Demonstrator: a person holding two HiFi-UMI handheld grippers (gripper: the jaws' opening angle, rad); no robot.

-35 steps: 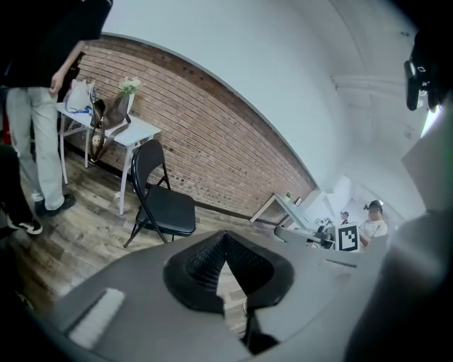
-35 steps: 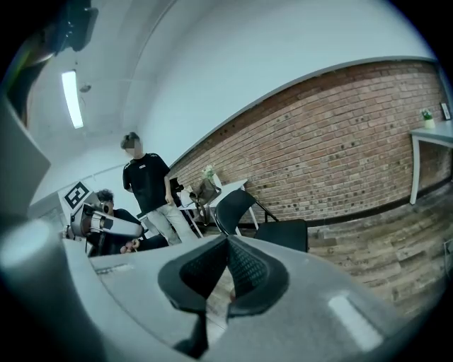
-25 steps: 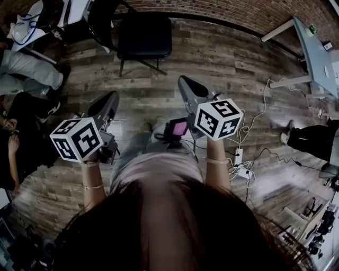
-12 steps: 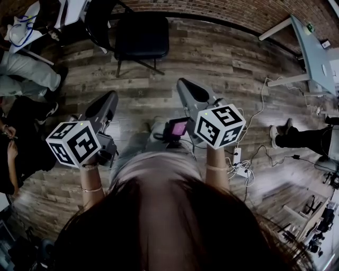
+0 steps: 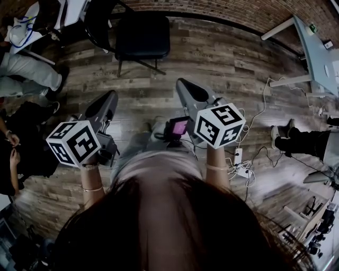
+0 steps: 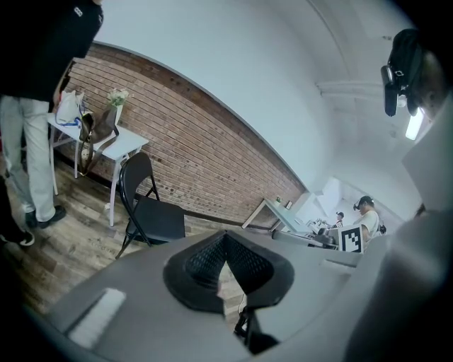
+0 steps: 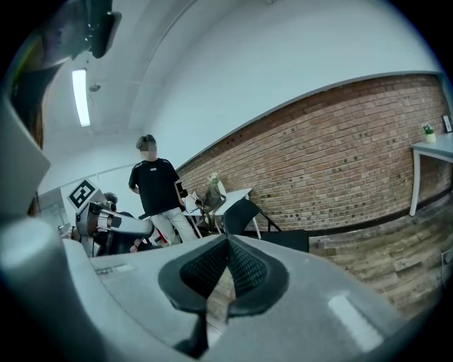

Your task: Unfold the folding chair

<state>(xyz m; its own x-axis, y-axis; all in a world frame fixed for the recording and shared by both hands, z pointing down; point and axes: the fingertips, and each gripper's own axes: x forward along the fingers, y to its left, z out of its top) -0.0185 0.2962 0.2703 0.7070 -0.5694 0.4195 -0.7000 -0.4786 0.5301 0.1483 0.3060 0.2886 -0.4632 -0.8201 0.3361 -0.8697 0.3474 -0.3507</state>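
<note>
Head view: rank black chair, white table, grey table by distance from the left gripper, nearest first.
From the left gripper:
1. black chair: ahead, slightly to its right.
2. white table: ahead-left, past the chair's left side.
3. grey table: far right edge of the room.

Here's the person from above: dark hair, pale top, a grey tool in each hand.

Long dark hair (image 5: 175, 227) fills the bottom of the head view, with a pale top (image 5: 159, 165) and faded grey trousers (image 5: 132, 149) beyond it. There's a thin bracelet (image 5: 93, 186) at the left wrist and a light band (image 5: 216, 168) at the right. The left tool (image 5: 112, 96) and right tool (image 5: 180, 82) are smooth grey wedges, each carrying a white cube, the left cube (image 5: 74, 141) and the right cube (image 5: 220, 125), printed with black square markers. And up close, black cross-hatched pads (image 6: 202, 261) line the jaws, with the same pads on the right (image 7: 244, 269).
</note>
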